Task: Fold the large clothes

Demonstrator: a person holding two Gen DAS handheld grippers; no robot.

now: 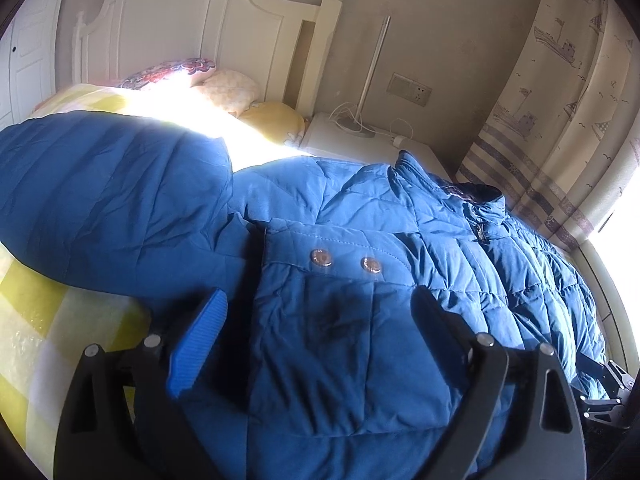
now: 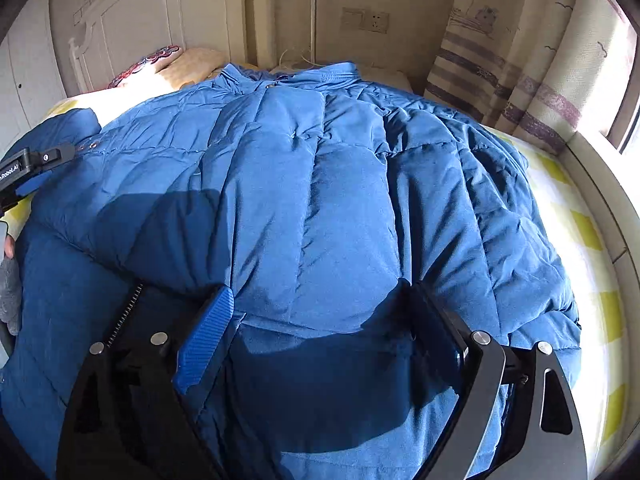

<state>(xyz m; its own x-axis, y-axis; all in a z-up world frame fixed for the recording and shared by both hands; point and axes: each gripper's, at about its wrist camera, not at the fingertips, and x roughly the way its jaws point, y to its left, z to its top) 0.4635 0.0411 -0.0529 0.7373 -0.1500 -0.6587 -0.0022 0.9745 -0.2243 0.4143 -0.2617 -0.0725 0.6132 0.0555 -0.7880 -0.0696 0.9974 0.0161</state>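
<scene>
A blue quilted down jacket (image 2: 320, 184) lies spread, front up, across your bed, on a yellow-and-white checked sheet (image 2: 580, 224). Its collar (image 2: 288, 76) points toward the white headboard (image 1: 180, 20) and pillows (image 1: 228, 80). Your left gripper (image 1: 320, 320) hangs over a pocket flap with two copper snaps (image 1: 346, 260), its fingers spread wide, nothing pinched between them. One sleeve (image 1: 104, 192) lies folded to the left of that pocket. Your right gripper (image 2: 316, 320) sits low over the jacket's hem by the front placket, its fingers also apart, clamping nothing. A ship-patterned curtain (image 1: 560, 80) hangs at the right.
</scene>
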